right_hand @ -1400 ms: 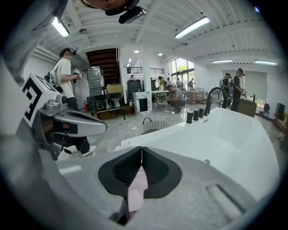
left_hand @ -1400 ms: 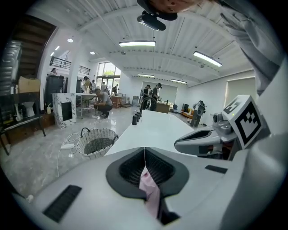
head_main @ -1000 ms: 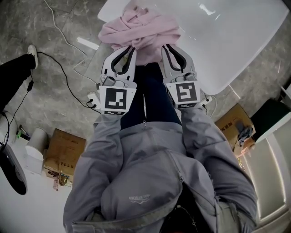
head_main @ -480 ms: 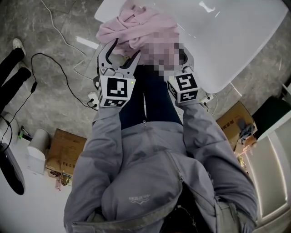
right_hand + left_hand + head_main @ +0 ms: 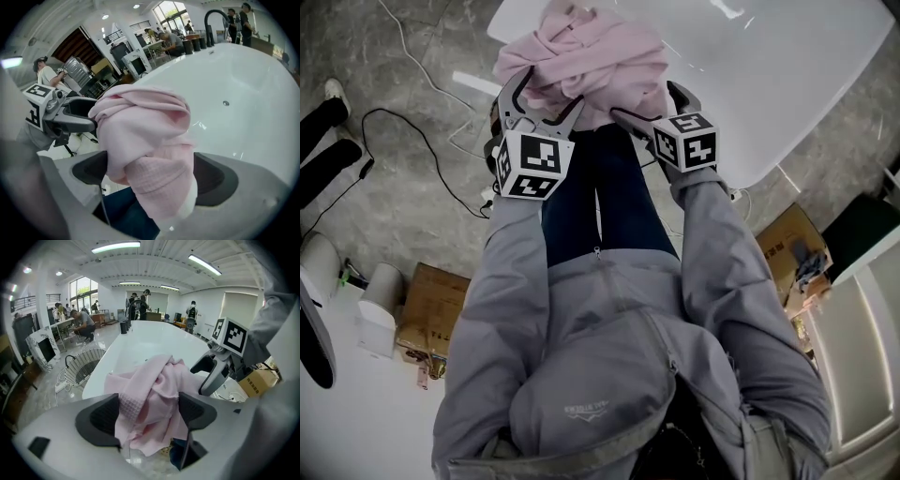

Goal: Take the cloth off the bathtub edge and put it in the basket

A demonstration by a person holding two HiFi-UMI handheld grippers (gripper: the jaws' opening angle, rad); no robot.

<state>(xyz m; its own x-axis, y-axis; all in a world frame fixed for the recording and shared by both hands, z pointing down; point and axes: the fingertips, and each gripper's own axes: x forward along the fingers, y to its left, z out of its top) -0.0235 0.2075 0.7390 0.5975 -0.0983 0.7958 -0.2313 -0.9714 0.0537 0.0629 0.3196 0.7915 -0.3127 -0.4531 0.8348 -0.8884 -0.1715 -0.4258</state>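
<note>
Jaws are spreading on both sides right now, each pair opening around the pink cloth with nothing clamped!

Far left, in the left gripper view, the wire basket (image 5: 84, 366) stands on the floor beside the tub, and from here I cannot see anything in it.

Next along, the left gripper (image 5: 546, 94) has its jaws released. A hanging fold of cloth (image 5: 591, 52) sits between them, brushing the left pad, but neither pad presses on it.

In the middle, the cloth lies bunched in a heap on the near end of the bathtub (image 5: 769, 75), draped over the rim and spilling down toward the person's legs.

On the right, the right gripper (image 5: 649, 101) is also let go and widening. A thick roll of the cloth fills most of the gap, unpinched.

So where are we? By my reading, right at the start. The cloth is on the tub edge and no grip is made. The clamp, the lift clear of the rim, the carry leftward to the basket and the drop are all left to do.
</note>
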